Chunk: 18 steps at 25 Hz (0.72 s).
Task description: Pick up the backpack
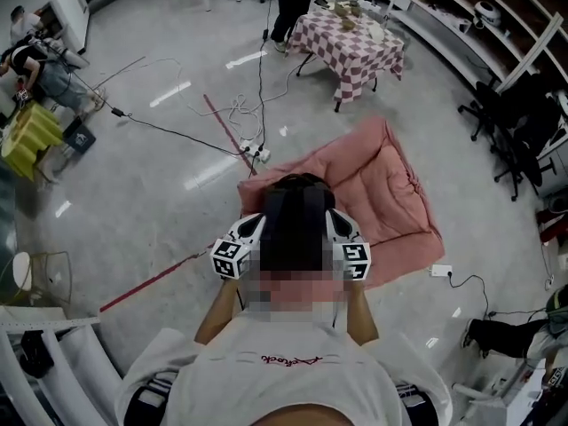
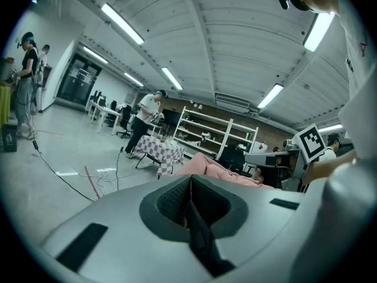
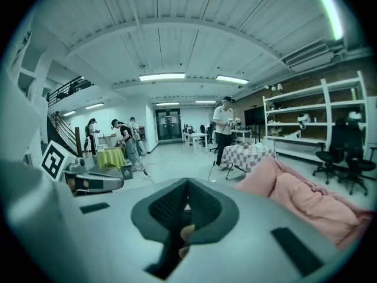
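Clamped shut on its straps, the jaws of the left gripper and right gripper are judged to hold the backpack raised over the cushion; a steady, level hold is called for next

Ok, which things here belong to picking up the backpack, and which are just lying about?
For the job: backpack, with its straps in the left tool and right tool, both shut.
Lying about: pink cushion, checked table, power strip, office chairs.
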Each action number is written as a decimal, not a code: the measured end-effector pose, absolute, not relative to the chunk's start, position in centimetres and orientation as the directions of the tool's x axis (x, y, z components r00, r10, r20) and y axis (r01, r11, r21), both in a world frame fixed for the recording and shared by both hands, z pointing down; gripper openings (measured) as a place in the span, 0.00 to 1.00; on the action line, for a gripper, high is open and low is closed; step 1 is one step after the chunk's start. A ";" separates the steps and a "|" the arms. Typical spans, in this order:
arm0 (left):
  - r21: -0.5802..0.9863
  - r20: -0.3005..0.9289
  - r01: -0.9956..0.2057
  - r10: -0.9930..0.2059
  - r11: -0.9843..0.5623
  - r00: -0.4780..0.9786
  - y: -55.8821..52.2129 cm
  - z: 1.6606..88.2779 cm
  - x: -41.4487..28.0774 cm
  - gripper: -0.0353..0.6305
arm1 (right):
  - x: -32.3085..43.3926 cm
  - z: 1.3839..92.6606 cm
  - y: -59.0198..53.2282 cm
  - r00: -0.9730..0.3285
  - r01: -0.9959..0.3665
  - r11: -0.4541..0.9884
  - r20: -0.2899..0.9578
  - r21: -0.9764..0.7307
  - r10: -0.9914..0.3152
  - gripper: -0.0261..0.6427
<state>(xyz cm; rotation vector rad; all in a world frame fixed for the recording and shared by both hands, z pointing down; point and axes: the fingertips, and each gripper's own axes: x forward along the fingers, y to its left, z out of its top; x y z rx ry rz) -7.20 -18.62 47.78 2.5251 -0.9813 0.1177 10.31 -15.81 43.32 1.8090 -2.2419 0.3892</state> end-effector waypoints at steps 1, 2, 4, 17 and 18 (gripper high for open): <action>0.361 0.227 -0.649 -0.612 -0.669 0.757 -19.3 47.9 -7.1 0.07 | 10.3 43.3 -16.3 -0.196 -0.981 0.188 0.347 -0.057 -0.917 0.07; 0.365 0.226 -0.638 -0.600 -0.678 0.767 -20.1 48.1 -7.0 0.07 | 10.2 43.3 -16.9 -0.184 -0.983 0.177 0.351 -0.054 -0.918 0.07; 0.375 0.228 -0.618 -0.578 -0.691 0.784 -21.3 48.4 -6.8 0.07 | 10.1 43.3 -17.7 -0.161 -0.987 0.157 0.362 -0.042 -0.918 0.07; 0.453 0.328 -0.579 -0.477 -0.678 0.816 -21.9 55.8 -6.4 0.07 | 11.5 47.5 -19.0 -0.094 -0.995 0.079 0.441 -0.053 -0.893 0.07; 0.455 0.337 -0.581 -0.473 -0.675 0.814 -21.6 56.3 -6.3 0.07 | 11.6 48.0 -18.9 -0.098 -0.995 0.080 0.447 -0.061 -0.889 0.07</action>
